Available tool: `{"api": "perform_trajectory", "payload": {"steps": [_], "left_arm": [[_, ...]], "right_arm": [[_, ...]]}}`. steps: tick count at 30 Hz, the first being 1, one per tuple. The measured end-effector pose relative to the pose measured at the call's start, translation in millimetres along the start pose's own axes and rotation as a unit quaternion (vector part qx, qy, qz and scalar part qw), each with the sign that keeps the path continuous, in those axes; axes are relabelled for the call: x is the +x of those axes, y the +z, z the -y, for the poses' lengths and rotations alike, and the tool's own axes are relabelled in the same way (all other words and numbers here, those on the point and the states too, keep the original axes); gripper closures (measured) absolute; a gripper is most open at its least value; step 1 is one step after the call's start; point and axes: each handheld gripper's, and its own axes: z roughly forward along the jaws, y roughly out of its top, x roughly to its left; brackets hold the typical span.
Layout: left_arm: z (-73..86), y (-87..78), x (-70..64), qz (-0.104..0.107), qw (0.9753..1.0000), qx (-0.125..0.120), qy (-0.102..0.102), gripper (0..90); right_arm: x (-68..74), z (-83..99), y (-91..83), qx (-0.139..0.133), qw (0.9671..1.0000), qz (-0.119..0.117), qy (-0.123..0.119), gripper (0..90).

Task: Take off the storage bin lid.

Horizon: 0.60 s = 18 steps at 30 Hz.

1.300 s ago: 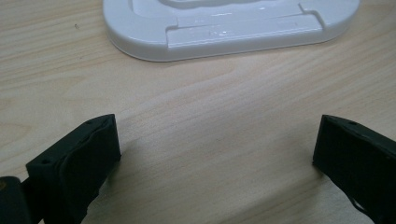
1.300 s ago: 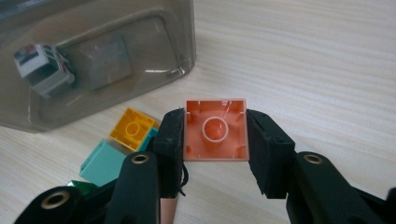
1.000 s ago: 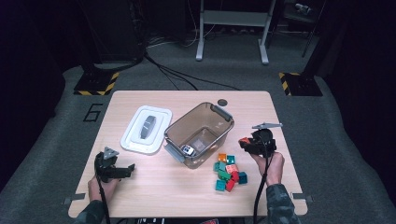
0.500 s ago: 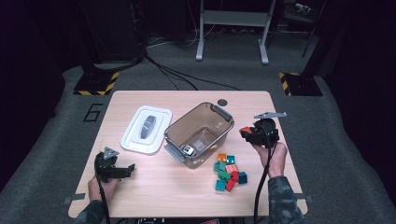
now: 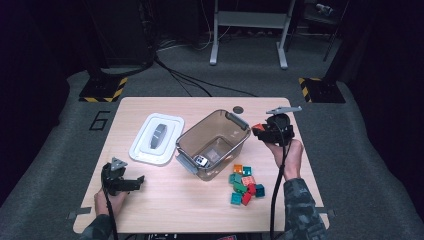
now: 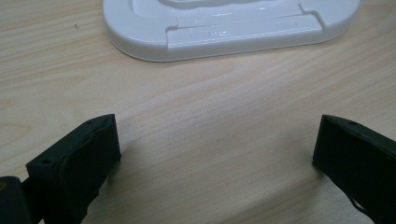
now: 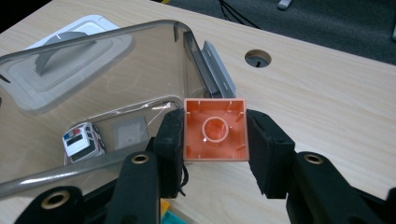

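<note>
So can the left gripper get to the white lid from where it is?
Probably yes. The left gripper sits open on bare table, and the white lid lies just ahead of its jaws with nothing between them.

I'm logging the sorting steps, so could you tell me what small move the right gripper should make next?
Probably carry it left over the bin and open: the right gripper is shut on an orange block beside the rim, and the bin already holds a toy car.
</note>
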Motion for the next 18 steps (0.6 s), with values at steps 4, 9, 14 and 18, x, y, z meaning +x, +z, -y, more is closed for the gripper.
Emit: {"api": "perform_trajectory", "payload": {"steps": [4, 9, 14, 18], "left_arm": [[0.0, 0.1, 0.0, 0.0, 1.0, 0.0, 0.0, 0.2], [0.0, 0.0, 0.0, 0.0, 1.0, 0.0, 0.0, 0.2], [0.1, 0.2, 0.0, 0.0, 1.0, -0.001, 0.0, 0.2], [0.0, 0.1, -0.1, 0.0, 1.0, 0.0, 0.0, 0.2]], "right_arm": [[4.3, -10.9, 8.5, 0.006, 0.9999, -0.001, -0.01, 59.1], [14.1, -22.0, 23.5, 0.016, 0.9996, -0.006, -0.021, 59.1], [21.8, -26.8, 38.7, 0.032, 0.9988, -0.013, -0.034, 59.1], [25.9, -26.4, 49.3, 0.051, 0.9979, -0.014, -0.039, 59.0]]}}
